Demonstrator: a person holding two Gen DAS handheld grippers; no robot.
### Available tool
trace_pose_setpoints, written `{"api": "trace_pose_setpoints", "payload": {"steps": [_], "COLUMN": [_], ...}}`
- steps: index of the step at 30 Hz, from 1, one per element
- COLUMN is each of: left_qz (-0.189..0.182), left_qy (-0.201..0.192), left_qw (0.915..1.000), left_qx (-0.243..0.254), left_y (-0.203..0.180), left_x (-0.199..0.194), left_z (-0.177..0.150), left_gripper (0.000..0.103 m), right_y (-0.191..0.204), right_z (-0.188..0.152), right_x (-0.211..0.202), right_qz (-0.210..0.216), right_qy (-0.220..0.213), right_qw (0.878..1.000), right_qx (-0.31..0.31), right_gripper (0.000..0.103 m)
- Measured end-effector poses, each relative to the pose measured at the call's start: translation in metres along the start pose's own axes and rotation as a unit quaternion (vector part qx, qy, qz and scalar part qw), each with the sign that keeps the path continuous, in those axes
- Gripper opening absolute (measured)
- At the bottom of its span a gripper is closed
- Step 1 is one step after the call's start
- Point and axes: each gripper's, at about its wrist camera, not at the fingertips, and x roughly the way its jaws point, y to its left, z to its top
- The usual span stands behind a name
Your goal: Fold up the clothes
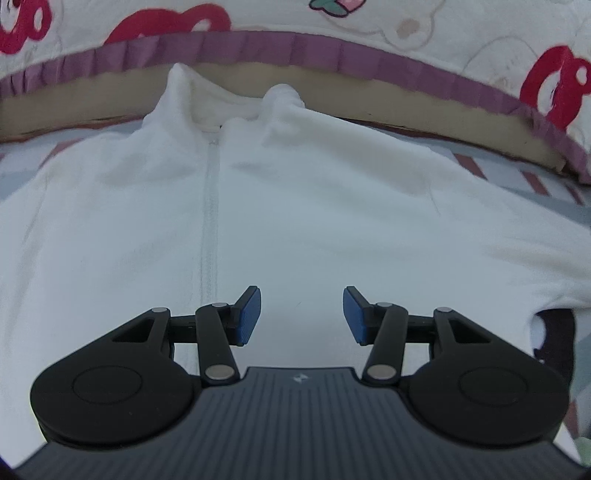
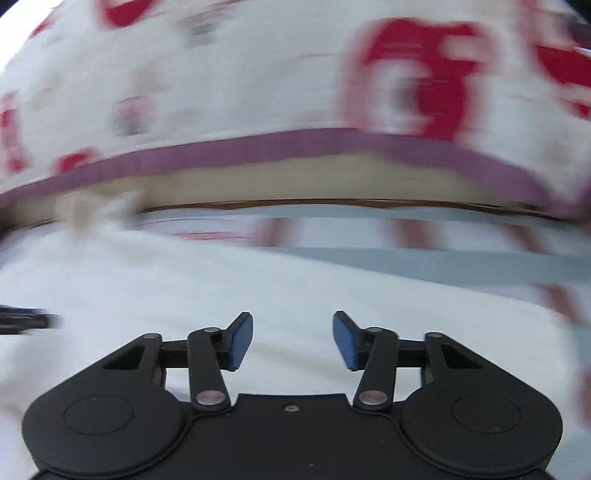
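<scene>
While the white zip jacket is laid flat on the bed, collar toward the far edge, both left gripper and right gripper are held spread, empty; a sleeve grasp is judged next.

A home bedroom: striped bedsheet underfoot, cartoon-print quilt with purple frilled trim behind
</scene>
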Motion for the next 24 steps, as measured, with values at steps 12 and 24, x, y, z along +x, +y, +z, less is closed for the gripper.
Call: {"api": "trace_pose_setpoints", "payload": {"steps": [12, 24], "left_qz": [-0.018, -0.058], "left_qy": [-0.048, -0.033], "left_qw": [0.9982, 0.991], "left_qx": [0.029, 0.116], "left_y": [0.065, 0.022], "left_x": [-0.006, 0.12], "left_z": [0.07, 0.175], "left_gripper": [0.048, 0.049], "right_y": [0.101, 0.106], "right_z": [0.112, 0.018], "right_x": [0.134, 0.153], "right_qz": [0.015, 0.024], "right_qy": [0.091, 0.129], "right_qw": [0.994, 0.977], "right_qx": [-0.058, -0.166], "right_gripper": [0.055, 0.056]}}
